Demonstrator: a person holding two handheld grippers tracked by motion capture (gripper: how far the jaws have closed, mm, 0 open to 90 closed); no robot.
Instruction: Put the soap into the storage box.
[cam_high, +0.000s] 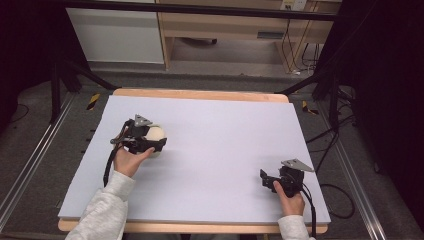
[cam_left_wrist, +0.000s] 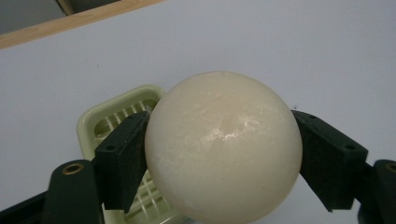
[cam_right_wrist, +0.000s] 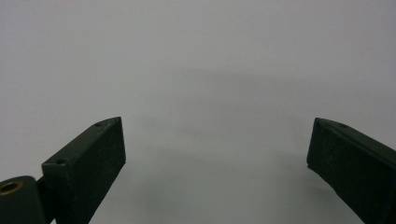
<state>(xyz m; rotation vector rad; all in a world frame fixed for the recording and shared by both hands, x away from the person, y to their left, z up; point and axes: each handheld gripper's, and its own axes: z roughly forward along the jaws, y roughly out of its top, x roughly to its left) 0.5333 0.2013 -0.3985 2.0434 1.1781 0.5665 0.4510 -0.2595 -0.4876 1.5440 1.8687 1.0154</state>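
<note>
Left gripper view: a smooth, glossy cream ball (cam_left_wrist: 223, 147) is clamped by the left gripper (cam_left_wrist: 219, 158) above a pale-green slotted plastic tray (cam_left_wrist: 105, 119); the right gripper (cam_right_wrist: 215, 156) is held agape over matte white tabletop (cam_right_wrist: 196, 56).

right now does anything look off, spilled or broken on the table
Nothing stands out. The left tongs grip a smooth, whole cream ball over a pale green slotted tray; the right tongs sit open over the bare table.
</note>
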